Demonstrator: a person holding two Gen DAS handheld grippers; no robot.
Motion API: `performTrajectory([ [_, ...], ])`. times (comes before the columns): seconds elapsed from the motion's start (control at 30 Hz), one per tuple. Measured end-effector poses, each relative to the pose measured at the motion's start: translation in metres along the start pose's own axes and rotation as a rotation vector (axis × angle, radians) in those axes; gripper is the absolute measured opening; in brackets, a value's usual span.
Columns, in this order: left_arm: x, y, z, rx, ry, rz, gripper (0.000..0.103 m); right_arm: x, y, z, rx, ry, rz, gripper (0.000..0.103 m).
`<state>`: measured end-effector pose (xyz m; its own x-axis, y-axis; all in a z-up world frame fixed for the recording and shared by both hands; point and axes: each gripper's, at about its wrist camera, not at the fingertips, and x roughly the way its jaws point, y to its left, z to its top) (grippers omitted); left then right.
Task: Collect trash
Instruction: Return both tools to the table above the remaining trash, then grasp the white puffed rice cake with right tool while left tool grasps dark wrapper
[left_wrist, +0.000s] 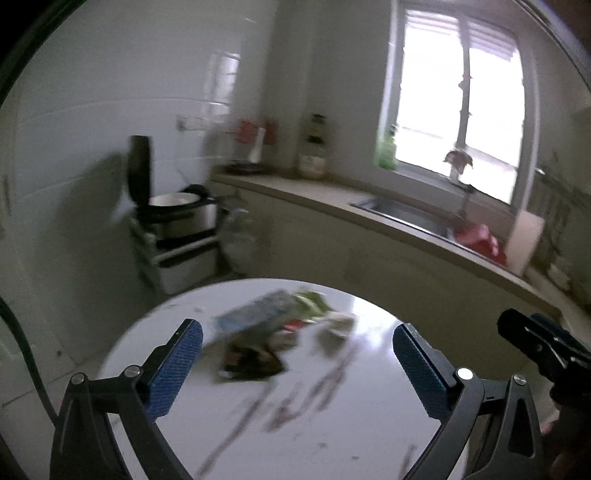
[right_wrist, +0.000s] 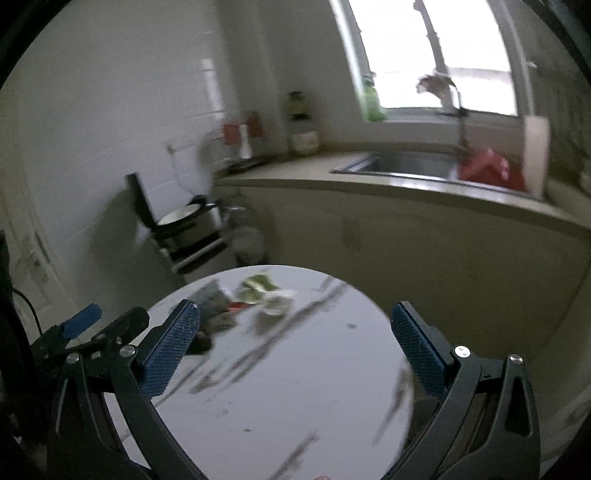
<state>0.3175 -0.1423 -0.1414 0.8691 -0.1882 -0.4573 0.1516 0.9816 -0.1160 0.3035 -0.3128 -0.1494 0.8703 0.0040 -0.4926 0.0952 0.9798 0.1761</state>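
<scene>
Trash (left_wrist: 273, 332) is not yet in our tongs: left gripper (left_wrist: 297, 363) and right gripper (right_wrist: 295, 350) both gape, nothing between them. Wrappers and scraps lie heaped toward the far side of the round table (left_wrist: 332, 424), so collecting looks barely begun.

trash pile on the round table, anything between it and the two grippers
Nothing visible does. The trash pile lies on the far part of the round table, and only bare tabletop shows between it and the open left gripper and open right gripper. Both views are blurred, so small items could be missed.
</scene>
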Motion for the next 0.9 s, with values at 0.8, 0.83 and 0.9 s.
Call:
performTrajectory([
  [0.8,0.061,0.079,-0.013,-0.035,0.203,0.046,0.102,0.125,0.034,-0.022,-0.094,0.205,-0.024,0.103],
  [0.83,0.074,0.078,-0.010,-0.034,0.221,0.045,0.102,0.135,0.029,-0.023,-0.088,0.222,-0.027,0.103],
  [0.9,0.100,0.076,-0.008,-0.033,0.258,0.047,0.102,0.155,0.020,-0.025,-0.077,0.255,-0.037,0.103],
])
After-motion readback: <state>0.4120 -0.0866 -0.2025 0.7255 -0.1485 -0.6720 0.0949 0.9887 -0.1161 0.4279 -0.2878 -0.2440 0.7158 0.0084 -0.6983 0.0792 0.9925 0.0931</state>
